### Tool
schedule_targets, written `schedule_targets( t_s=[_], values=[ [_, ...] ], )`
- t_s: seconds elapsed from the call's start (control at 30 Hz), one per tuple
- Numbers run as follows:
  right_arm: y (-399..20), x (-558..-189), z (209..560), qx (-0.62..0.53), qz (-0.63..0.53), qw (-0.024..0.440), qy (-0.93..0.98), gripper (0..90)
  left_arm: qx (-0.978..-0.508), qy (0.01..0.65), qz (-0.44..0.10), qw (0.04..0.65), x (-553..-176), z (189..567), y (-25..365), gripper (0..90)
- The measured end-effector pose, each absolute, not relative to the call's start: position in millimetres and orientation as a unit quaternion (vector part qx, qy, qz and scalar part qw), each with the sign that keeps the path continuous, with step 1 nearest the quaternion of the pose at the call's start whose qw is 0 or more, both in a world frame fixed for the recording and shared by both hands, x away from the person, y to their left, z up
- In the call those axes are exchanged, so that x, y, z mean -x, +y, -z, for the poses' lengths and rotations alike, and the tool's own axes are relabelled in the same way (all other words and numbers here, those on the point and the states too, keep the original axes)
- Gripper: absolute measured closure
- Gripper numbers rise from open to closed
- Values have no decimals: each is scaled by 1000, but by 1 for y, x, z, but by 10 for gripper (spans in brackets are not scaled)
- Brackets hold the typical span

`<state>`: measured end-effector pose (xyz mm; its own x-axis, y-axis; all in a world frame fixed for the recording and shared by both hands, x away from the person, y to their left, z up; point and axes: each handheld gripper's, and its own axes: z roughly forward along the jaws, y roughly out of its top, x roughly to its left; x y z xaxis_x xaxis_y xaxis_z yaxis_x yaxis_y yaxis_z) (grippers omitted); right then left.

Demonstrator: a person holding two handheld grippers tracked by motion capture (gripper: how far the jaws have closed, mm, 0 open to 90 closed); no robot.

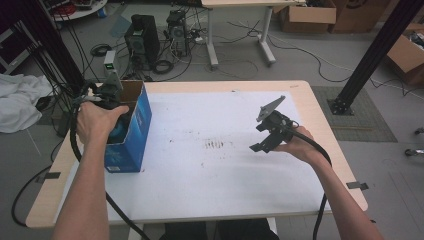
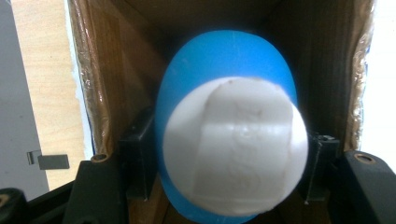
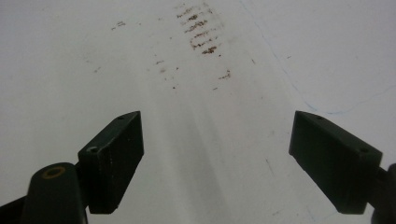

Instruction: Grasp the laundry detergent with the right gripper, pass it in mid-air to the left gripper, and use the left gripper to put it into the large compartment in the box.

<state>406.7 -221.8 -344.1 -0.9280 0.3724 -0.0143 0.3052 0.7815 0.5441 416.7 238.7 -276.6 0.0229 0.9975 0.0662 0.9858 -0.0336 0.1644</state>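
Together, we see a person's two forearms reaching over a white-topped table [image 1: 210, 190], each hand holding a black two-jaw gripper. The left gripper [image 1: 107, 97] dips into the open top of a blue cardboard box [image 1: 131, 135] standing upright near the table's left edge. Looking along this gripper's own jaws, we find a blue bottle [image 2: 224, 65] with a white cap [image 2: 236, 147] lodged between them, its cap end nearest the camera and its blue body reaching away into the brown inside of the box. Both black pads sit tight against the bottle's sides, so the jaws are narrowed around it and holding it. The bottle is thus inside the box, in the left gripper's grasp.

The right gripper [image 1: 272, 131] hovers over the bare table, well apart from the box, tilted down toward the surface. Its jaws stand wide with nothing between them; beyond their tips lies a patch of brown scuff marks [image 3: 201, 32] on the white top.
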Motion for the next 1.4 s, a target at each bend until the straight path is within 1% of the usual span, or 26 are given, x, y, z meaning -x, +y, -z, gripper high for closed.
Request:
schedule_targets(
  t_s=[0.77, 0.93, 1.1, 1.3, 1.4],
  values=[
    [-223, -407, 346, -183, -274, 58, 943, 177, -714, 693, -86, 45, -416, 274, 238, 340],
    [-223, -407, 347, -181, -274, 57, 943, 176, -712, 695, -89, 45, -416, 273, 238, 319],
    [-223, -408, 347, -181, -274, 57, 943, 176, -714, 693, -89, 46, -416, 271, 238, 325],
    [-223, -407, 347, -182, -273, 57, 943, 176, -712, 694, -96, 48, -415, 265, 237, 321],
    [-223, -408, 346, -181, -274, 56, 943, 177, -714, 692, -97, 52, -415, 261, 236, 304]
  ],
)
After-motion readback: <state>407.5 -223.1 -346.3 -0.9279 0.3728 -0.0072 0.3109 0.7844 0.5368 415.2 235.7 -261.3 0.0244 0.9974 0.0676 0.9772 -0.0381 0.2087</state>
